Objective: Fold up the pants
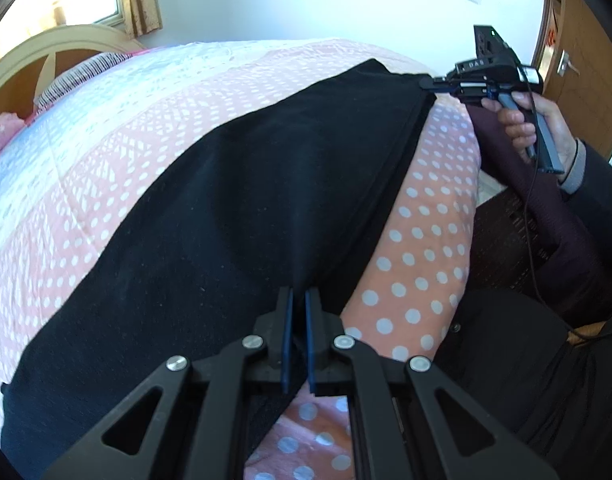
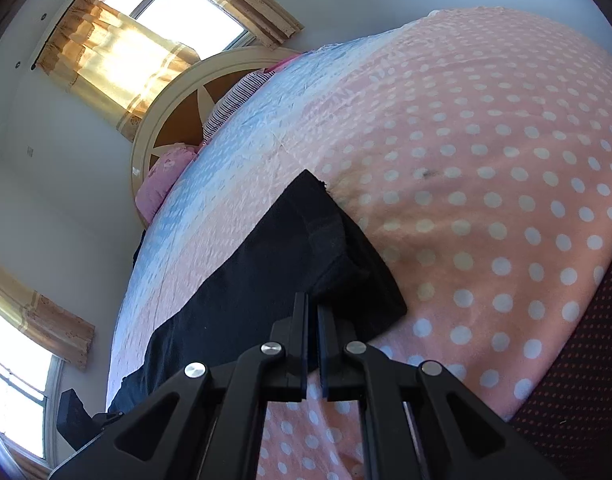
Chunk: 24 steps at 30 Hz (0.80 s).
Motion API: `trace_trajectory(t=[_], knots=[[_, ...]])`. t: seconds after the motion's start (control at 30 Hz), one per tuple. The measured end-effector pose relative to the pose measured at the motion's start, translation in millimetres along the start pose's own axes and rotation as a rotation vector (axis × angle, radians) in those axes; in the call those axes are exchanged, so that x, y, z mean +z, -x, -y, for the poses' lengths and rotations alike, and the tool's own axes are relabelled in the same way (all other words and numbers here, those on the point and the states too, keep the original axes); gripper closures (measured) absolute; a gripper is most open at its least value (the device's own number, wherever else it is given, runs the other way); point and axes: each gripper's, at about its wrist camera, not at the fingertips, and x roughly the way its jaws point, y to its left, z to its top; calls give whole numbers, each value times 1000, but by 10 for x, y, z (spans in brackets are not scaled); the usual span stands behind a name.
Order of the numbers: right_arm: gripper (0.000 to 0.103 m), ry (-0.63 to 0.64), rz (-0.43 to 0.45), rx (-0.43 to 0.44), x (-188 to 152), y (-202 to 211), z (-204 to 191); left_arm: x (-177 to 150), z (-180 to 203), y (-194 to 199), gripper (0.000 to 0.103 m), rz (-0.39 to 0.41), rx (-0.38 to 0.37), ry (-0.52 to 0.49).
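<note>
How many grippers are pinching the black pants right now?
2. The left gripper pinches the pants at their near edge. The right gripper pinches the far corner, close to the bed's side. No others show.

A bed with a pink dotted quilt (image 1: 418,240) and arched headboard (image 2: 177,92) stands beneath sunlit, gold-curtained windows (image 2: 177,8), with a wooden door (image 1: 574,40) far right.

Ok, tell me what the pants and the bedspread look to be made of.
Pants: black, matte, soft knit or fleece by the look; faint lint specks, no sheen. Bedspread: thin woven cloth, probably cotton, pink with printed white dots, slightly puckered. Both tongs, left and right, pinch the pants' edge.
</note>
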Motion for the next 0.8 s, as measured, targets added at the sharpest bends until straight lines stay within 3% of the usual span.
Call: trace_trajectory(t=[0.13, 0.23, 0.43, 0.57, 0.8], knots=[[99, -2, 30, 32, 14, 47, -19, 15, 19, 42, 98, 13, 33, -17], [99, 14, 75, 89, 47, 236, -76, 44, -40, 169, 98, 44, 9, 4], [99, -24, 44, 22, -8, 163, 120, -3, 5, 43, 98, 17, -21, 1], [99, -22, 65, 43, -18, 232, 107, -27, 7, 85, 98, 36, -37, 14], [99, -68, 23, -12, -70, 123, 225, -45, 26, 44, 98, 26, -47, -2]])
